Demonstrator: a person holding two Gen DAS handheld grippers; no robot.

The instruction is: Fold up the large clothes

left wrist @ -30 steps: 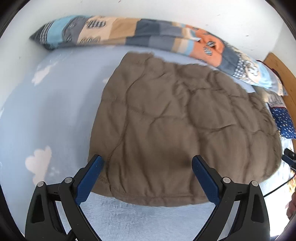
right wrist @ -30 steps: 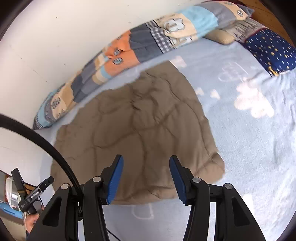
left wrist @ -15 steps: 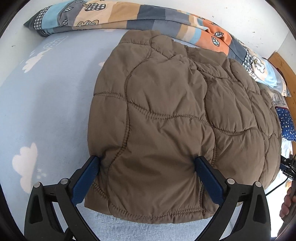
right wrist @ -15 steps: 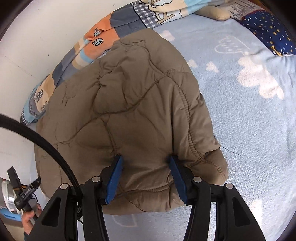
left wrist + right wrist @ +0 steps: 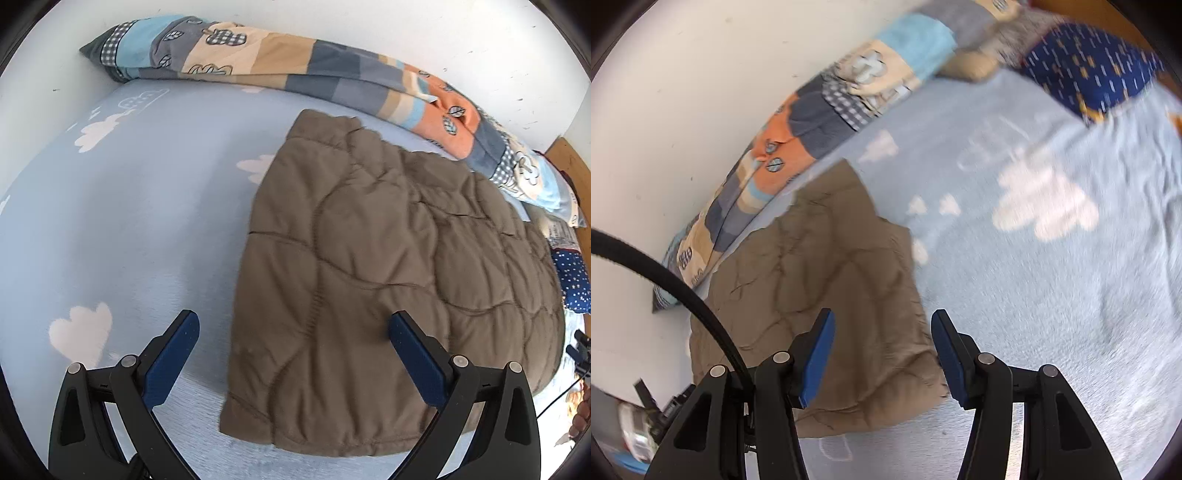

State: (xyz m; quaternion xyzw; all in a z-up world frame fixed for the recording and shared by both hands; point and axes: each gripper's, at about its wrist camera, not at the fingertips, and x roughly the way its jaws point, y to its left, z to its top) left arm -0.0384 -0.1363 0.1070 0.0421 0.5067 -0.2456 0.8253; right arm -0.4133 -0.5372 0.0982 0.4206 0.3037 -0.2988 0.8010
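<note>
Both tongs empty and parted. Your left tongs [image 5: 291,354] stand wide open above the near edge of the brown quilted jacket [image 5: 388,288]; your right tongs [image 5: 882,354] gape about half as wide over the jacket's near right corner. Neither pair touches cloth, as far as either view shows.

Jacket lies spread on the pale blue cloud-print bed sheet [image 5: 122,221], already a compact padded rectangle, its far edge close to the long patchwork bolster [image 5: 295,70] along the white wall [image 5: 406,33]. Navy star-print pillow [image 5: 1089,66] sits at the far right, well apart. Whether sleeves are tucked underneath cannot be told.

Risks from here, as judgement:
- Puffy filling. If you pinch only the top layer at the hem, lower layers will likely stay put and the fold will skew.
- Slick shell. A shallow bite near the seam could slip out mid-lift; take a deeper bite.
- Uneven lift. Your left tongs sit toward the near left corner, your right at the near right corner; raise one faster and the bundle may twist or unroll.
- Springy padding may push a finished fold open again unless you press it down.
- Black cable [image 5: 683,291] crossing the right wrist view could drag over the jacket and snag.
- Right wrist view is motion-blurred; settle before you commit.
</note>
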